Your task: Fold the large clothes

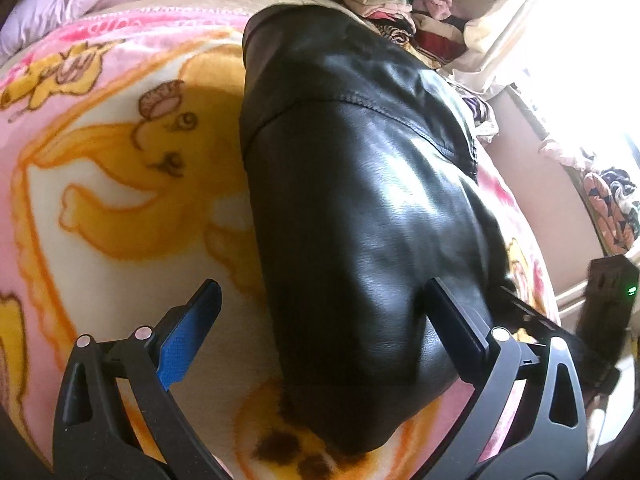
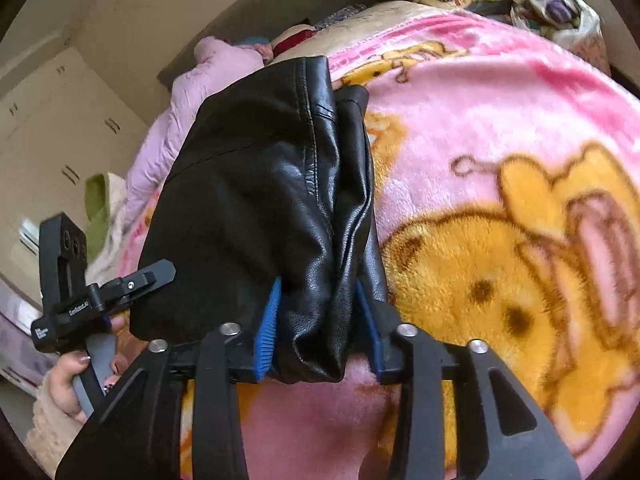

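1. On the bed, a black leather jacket (image 1: 360,184) lies lengthwise over a pink fleece blanket (image 1: 120,184) printed with yellow cartoon bears.
2. Seen from the left wrist, the left gripper (image 1: 324,320) has its fingers spread wide, one on each side of the jacket's near end. The blue-padded finger (image 1: 188,340) stands over the blanket, apart from the leather; the other finger (image 1: 456,328) lies against or just beside the jacket's edge, and I cannot tell whether it touches. Nothing is gripped between them.
3. Seen from the right wrist, the right gripper (image 2: 320,320) is clamped on a bunched fold of the jacket (image 2: 260,184): the leather is squeezed between the two blue pads (image 2: 269,328) and bulges out below them.
4. At the left edge of that view, the left gripper's body (image 2: 72,292) shows beside the jacket, with the person's hand (image 2: 68,384) wrapped around its grey handle.
5. Beyond the blanket lie a pale purple quilt (image 2: 188,96) and a pile of assorted clothes (image 1: 400,4) near the wall.
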A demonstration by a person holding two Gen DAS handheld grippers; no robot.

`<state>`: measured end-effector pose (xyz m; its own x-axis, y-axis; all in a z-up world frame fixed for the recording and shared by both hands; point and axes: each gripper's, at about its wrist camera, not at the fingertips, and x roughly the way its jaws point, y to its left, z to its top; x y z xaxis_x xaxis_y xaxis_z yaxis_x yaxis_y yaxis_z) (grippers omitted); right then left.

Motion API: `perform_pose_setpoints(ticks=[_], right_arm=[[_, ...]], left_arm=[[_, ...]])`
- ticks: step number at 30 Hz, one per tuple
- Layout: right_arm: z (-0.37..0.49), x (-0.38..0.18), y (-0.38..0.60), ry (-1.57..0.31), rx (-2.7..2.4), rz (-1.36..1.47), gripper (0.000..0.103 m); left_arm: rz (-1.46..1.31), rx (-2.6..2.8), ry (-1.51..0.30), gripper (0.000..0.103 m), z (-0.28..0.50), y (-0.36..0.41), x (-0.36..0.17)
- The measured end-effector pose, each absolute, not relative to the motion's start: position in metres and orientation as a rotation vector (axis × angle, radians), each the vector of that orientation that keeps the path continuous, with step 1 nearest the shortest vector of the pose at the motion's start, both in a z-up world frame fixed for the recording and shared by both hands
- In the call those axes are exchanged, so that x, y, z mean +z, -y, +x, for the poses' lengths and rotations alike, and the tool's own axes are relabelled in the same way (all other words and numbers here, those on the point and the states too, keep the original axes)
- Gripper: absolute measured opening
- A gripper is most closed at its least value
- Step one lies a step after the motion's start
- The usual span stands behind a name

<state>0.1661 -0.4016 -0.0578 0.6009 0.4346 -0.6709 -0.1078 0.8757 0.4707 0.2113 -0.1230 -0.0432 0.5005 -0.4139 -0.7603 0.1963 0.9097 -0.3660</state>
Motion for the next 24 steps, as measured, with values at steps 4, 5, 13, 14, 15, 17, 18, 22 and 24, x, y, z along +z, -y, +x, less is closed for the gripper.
perform_pose_setpoints(ticks=[4,5,13,14,15,17,18,22,24], right_arm=[[0.167,-0.024,0.408,-0.773,0.285,0.387,0.076],[0.171,-0.017,0.408,-0.747,0.268,0.381,0.076],[0.259,0.002,0.363,-0.792,0.224,0.253,0.058],[0.272,-0.001,0.361,-0.808,0.210,0.241,0.058],[0.280,-0.005,0.360,-0.826,0.205,0.239,0.058],[0.300,-0.017,0.355,-0.887,0.207,0.242,0.055],[0.306,-0.022,0.354,-0.898,0.223,0.254,0.042],[0.296,-0.007,0.362,-0.806,0.316,0.311,0.012],[0.291,0.000,0.372,-0.759,0.359,0.345,0.012]], left_arm=[[-0.234,-0.365,-0.970,0.095,0.211,0.122,-0.040],[-0.226,-0.362,-0.968,0.095,0.210,0.124,-0.039],[-0.212,-0.345,-0.956,0.095,0.206,0.126,-0.036],[-0.211,-0.345,-0.955,0.095,0.206,0.126,-0.036],[-0.210,-0.344,-0.955,0.095,0.206,0.126,-0.036],[-0.208,-0.342,-0.954,0.095,0.205,0.127,-0.035],[-0.208,-0.341,-0.953,0.095,0.205,0.127,-0.035],[-0.200,-0.328,-0.945,0.095,0.205,0.126,-0.033],[-0.204,-0.336,-0.944,0.095,0.205,0.126,-0.032]])
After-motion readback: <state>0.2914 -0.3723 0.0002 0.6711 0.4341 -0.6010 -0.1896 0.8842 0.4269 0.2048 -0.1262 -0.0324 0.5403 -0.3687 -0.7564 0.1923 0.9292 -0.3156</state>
